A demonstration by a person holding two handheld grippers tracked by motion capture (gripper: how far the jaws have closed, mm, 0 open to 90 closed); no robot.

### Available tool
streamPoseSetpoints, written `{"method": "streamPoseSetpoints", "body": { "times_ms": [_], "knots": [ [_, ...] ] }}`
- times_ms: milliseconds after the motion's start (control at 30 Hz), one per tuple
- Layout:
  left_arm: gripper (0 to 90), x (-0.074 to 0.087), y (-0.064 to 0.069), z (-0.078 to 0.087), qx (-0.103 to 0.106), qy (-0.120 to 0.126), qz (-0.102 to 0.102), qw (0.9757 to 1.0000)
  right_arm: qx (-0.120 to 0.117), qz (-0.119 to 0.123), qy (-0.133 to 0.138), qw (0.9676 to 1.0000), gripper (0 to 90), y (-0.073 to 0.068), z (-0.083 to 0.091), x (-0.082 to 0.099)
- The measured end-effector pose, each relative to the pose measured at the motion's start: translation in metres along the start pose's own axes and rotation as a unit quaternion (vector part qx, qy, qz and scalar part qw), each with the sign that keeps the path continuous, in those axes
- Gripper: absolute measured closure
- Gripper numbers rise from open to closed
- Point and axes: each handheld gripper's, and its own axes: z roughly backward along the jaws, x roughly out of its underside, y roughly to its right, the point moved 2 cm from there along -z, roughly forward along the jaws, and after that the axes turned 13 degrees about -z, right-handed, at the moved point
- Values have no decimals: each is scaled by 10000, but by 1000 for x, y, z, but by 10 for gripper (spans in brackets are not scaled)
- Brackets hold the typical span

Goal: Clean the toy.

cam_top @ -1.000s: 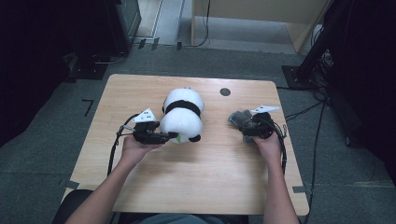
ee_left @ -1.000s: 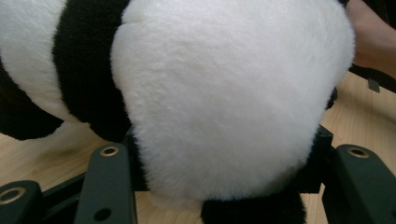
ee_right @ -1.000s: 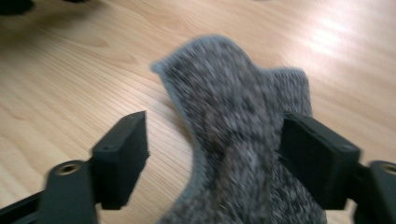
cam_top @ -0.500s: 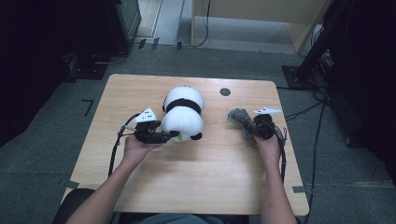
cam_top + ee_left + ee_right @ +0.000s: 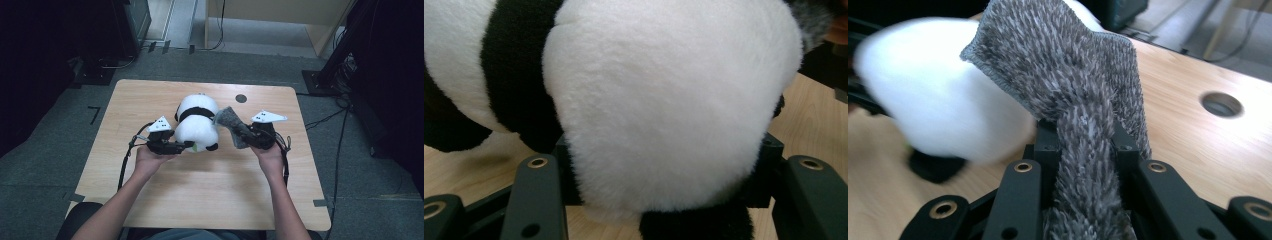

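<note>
High view: left gripper (image 5: 186,146) clamped on plush panda (image 5: 197,125) mid-table (image 5: 150,200); right gripper (image 5: 245,134) pinching grey cloth (image 5: 232,125), cloth tip touching panda.
Left gripper view: jaws squeeze panda's white head, w/ black ear below.
Right gripper view: jaws just closed, cloth pinched between; panda just behind.

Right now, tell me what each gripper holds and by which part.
The left gripper clamps the plush panda at its white head end. The right gripper pinches the grey fuzzy cloth at a bunched lower part.
</note>
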Motion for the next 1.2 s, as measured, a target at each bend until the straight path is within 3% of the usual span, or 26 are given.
{"method": "streamPoseSetpoints", "body": {
  "times_ms": [267,467,533,667,800,933,1100,1200],
  "knots": [
    [389,-1,5,-5,-41,-28,-59,10000,-697,87,-112,9975,739,-37,-12,-3],
    [393,-2,4,1,-200,116,-6,9997,-859,350,-65,9957,741,-64,-18,1],
    [394,-2,3,2,-257,124,44,9996,-925,430,-63,9948,744,-69,-20,3],
    [397,-1,-1,3,-227,151,349,9990,-1117,544,-219,9920,749,-79,-27,10],
    [403,-2,-4,6,-181,253,577,9978,-1162,768,-515,9889,751,-86,-38,19],
    [409,-5,-5,10,-133,402,628,9971,-1026,1104,-816,9852,754,-89,-53,32],
    [411,-4,-7,11,-151,348,665,9971,-1021,1115,-902,9844,758,-82,-64,41],
    [411,-5,-9,13,-124,457,686,9965,-857,1130,-1122,9835,758,-74,-71,47]
  ]
}}
